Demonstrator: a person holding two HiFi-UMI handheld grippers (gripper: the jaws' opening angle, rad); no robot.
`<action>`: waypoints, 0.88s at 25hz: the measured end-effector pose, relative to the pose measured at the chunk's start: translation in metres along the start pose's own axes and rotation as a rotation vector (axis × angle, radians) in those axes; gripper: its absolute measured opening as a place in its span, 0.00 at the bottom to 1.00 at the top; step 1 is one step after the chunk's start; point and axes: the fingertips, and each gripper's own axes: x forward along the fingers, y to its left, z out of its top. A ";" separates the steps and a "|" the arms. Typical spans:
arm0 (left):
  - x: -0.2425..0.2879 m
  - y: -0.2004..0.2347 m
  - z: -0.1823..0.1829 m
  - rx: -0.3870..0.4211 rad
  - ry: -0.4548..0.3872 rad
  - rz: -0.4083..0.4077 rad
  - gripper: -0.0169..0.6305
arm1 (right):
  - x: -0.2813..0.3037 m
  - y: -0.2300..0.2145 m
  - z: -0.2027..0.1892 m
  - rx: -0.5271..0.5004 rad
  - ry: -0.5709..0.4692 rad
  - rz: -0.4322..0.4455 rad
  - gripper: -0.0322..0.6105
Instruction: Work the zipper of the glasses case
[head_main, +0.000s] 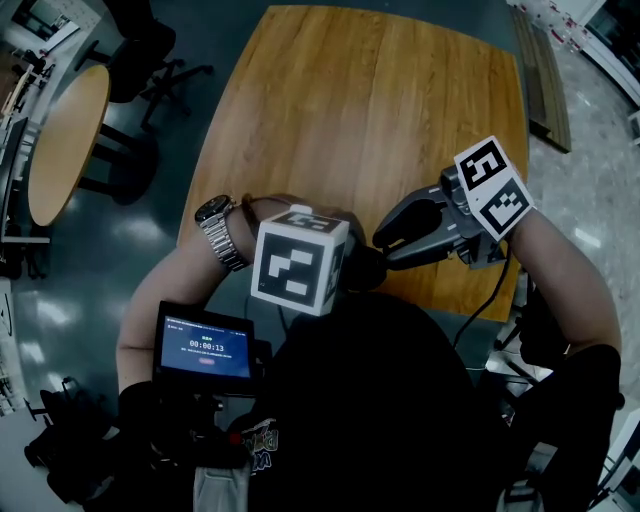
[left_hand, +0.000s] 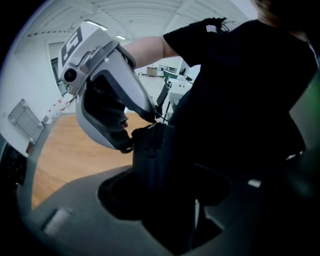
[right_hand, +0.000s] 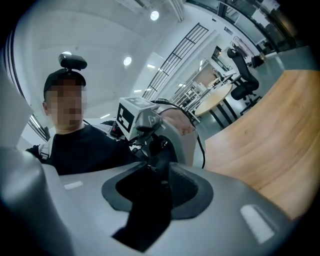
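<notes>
The glasses case (head_main: 367, 270) is a small dark shape held in the air just off the near edge of the wooden table (head_main: 370, 120). My left gripper (head_main: 350, 270), under its marker cube, is shut on the glasses case (left_hand: 150, 162), which fills the space between its jaws. My right gripper (head_main: 384, 250) comes in from the right with its tips at the case's end. Seen from the left gripper view, the right gripper (left_hand: 125, 142) has its tips at the zipper pull ring (left_hand: 128, 148). In the right gripper view the case (right_hand: 145, 210) lies between open jaws, and the left gripper (right_hand: 155, 145) shows beyond it.
A round wooden table (head_main: 65, 140) and an office chair (head_main: 140, 50) stand at the far left on the dark floor. A small lit screen (head_main: 205, 348) hangs at the person's chest. A wristwatch (head_main: 218, 232) is on the left arm.
</notes>
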 end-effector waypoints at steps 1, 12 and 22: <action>0.000 0.001 -0.003 0.003 0.013 0.004 0.46 | 0.001 -0.001 0.000 0.007 0.012 0.005 0.25; -0.002 0.007 -0.005 0.030 0.007 0.043 0.46 | -0.001 0.003 0.004 -0.003 -0.003 0.036 0.13; 0.001 0.008 -0.001 0.093 -0.048 0.084 0.46 | -0.009 0.010 0.008 0.038 -0.123 0.125 0.07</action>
